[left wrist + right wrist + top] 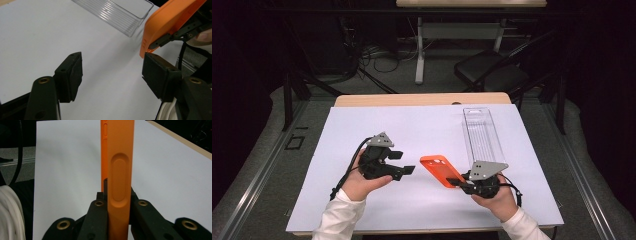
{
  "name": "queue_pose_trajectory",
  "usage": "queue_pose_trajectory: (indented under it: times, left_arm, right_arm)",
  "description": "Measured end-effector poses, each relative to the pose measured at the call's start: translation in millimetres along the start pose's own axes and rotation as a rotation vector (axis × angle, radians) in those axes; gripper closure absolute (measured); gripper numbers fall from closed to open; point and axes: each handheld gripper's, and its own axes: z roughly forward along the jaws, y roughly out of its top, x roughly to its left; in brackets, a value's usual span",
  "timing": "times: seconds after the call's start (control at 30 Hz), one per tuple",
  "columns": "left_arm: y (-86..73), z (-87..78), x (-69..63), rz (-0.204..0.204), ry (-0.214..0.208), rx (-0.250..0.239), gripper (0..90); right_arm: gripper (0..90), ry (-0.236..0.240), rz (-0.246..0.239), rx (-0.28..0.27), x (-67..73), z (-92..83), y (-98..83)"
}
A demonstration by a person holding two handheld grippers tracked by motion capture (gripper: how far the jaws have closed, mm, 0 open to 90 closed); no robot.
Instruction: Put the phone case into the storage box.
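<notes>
Right gripper view: right gripper clenches a smooth orange phone case edge-on; left gripper gapes, empty.

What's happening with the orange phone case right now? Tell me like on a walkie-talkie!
Right gripper shut on orange phone case, held off the table. Left gripper open, empty, close by. Clear tray behind. Nothing in the way.

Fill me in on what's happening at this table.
A person at a white-covered table holds a gripper in each hand. The right gripper is shut on one end of an orange phone case, holding it tilted above the table. The left gripper points toward the case's free end with open jaws and nothing between them. A clear plastic tray lies empty at the table's right, beyond the right gripper.
</notes>
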Motion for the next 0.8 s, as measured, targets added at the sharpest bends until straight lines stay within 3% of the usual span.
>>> queue_pose_trajectory:
  times: [0.2, 0.3, 0.57, 0.7, 0.8]
  left_arm:
    - [1.2, 4.5, -8.8, 0.026, -0.016, -0.021, 40.9]
    - [1.1, 7.2, -11.4, 0.041, -0.023, -0.002, 44.7]
    - [1.3, 11.8, -16.6, 0.067, -0.053, -0.023, 48.1]
    - [1.0, 16.7, -18.7, 0.061, -0.053, -0.031, 48.0]
    - [1.0, 19.8, -19.7, 0.088, -0.040, -0.024, 51.7]
  right_arm:
    - [86.2, 0.000, 0.003, 0.001, 0.6, 1.4, -1.5]
    - [86.2, -0.002, 0.002, 0.002, 1.5, 2.2, -1.7]
    - [86.2, -0.005, 0.006, 0.003, 1.9, 3.6, -2.9]
    - [86.1, -0.004, 0.006, 0.000, 2.3, 4.3, -3.2]
    - [86.2, 0.000, -0.001, 0.002, 3.3, 5.0, -3.1]
